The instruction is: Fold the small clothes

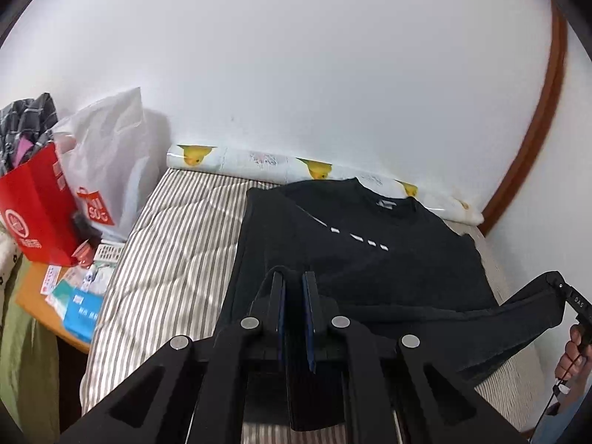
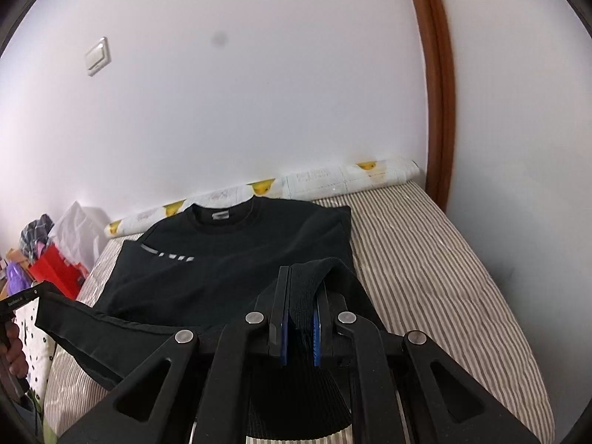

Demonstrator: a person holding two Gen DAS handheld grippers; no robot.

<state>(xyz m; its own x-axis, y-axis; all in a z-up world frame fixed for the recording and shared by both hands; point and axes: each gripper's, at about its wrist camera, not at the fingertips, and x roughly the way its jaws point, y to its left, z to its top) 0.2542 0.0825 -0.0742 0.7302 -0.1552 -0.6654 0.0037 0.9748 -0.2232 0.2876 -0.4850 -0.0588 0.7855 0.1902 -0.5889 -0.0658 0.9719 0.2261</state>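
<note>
A black sweatshirt (image 1: 362,244) with a short white dashed print lies on the striped bed, collar toward the wall; it also shows in the right wrist view (image 2: 236,255). My left gripper (image 1: 294,281) is shut on the sweatshirt's bottom hem and holds it lifted. My right gripper (image 2: 303,277) is shut on the ribbed hem at the other corner. The hem stretches taut between the two grippers above the bed. The right gripper also shows at the right edge of the left wrist view (image 1: 558,288), and the left gripper at the left edge of the right wrist view (image 2: 26,298).
The striped mattress (image 1: 166,259) runs to the white wall, where a rolled mat with yellow duck prints (image 1: 259,164) lies. A red bag (image 1: 33,207) and a white plastic bag (image 1: 111,162) stand on a cluttered side table at the left. A brown door frame (image 2: 436,92) is at right.
</note>
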